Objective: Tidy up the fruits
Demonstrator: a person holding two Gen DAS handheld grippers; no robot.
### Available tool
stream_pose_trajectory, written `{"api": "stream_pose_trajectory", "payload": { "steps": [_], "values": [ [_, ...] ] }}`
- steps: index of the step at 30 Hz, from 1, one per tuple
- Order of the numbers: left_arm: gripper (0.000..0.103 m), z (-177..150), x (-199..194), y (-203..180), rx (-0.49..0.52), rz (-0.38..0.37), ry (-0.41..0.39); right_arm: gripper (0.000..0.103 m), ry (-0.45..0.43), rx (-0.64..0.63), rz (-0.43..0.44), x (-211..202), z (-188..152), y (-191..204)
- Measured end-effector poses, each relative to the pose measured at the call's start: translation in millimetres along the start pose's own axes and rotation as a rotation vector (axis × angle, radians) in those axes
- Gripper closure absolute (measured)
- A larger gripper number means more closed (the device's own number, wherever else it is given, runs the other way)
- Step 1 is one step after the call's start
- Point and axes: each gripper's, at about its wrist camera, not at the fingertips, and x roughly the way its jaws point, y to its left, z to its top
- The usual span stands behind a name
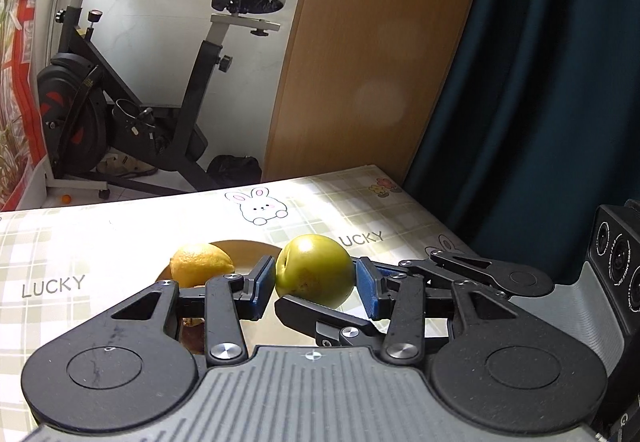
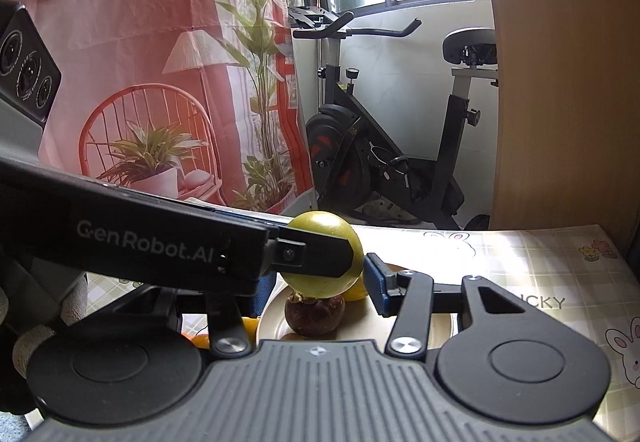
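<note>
Ribbed grey housing and black linkage arms fill the bottom of both wrist views, and ahead of them the left gripper (image 1: 316, 284) has its blue-padded fingers (image 1: 264, 288) closed partway on a green apple (image 1: 315, 269), one pad on each side of the fruit, which is held clear of the counter (image 1: 80, 242). In the left wrist view the right gripper's finger reaches in from the right beneath the apple. The right wrist view shows the same apple (image 2: 326, 242) between the right gripper (image 2: 326, 288) and its own blue pads, but the left gripper's black arm, printed "GenRobot.AI", crosses in front and hides the left pad; the right pad stands just beside the fruit, and whether this pair presses on it cannot be told. A round tan plate (image 2: 400, 328) lies on the counter below; in it sit a dark brown mangosteen (image 2: 314, 316), seen plainly only from the right wrist, and a yellow lemon (image 1: 202, 262), seen plainly only from the left wrist. The counter's checked cloth carries cartoon rabbits, small flowers and the word "LUCKY". An exercise bike (image 1: 132, 90) stands beyond the counter beside a wooden panel (image 1: 372, 42). Only the left view shows a dark teal curtain (image 1: 540, 82); only the right view shows a printed backdrop (image 2: 152, 74) with a chair, a lamp and potted plants.
</note>
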Motion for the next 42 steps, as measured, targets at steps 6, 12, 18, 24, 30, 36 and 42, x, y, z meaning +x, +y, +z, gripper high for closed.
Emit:
{"api": "stream_pose_trajectory", "payload": {
  "steps": [6, 12, 18, 24, 30, 36, 42],
  "values": [
    [0.056, 4.5, 54.5, 16.1, -0.006, 0.008, 0.090, 0.053, 0.061, 0.046, 0.003, 32.0, -6.0, -28.9],
    [0.056, 7.6, 102.6, 32.6, -0.014, 0.018, 0.169, 0.053, 0.134, 0.081, -0.009, 73.1, -17.3, -56.5],
    [0.056, 6.3, 130.6, 48.5, -0.041, 0.029, 0.207, 0.053, 0.190, 0.112, -0.016, 105.8, -24.4, -78.1],
    [0.056, 8.0, 135.1, 58.4, -0.064, 0.007, 0.217, 0.053, 0.218, 0.113, -0.029, 125.1, -26.5, -83.1],
    [0.056, 6.8, 124.6, 61.4, -0.082, 0.004, 0.191, 0.052, 0.232, 0.113, -0.089, 131.5, -27.6, -82.7],
    [0.056, 10.0, 87.1, 63.5, -0.117, 0.009, 0.128, 0.052, 0.214, 0.093, -0.142, 111.6, -19.1, -72.6],
    [0.056, -5.7, 23.8, 74.3, -0.203, 0.062, 0.050, 0.052, 0.163, 0.103, -0.147, 71.7, -13.5, -51.6]
  ]
}}
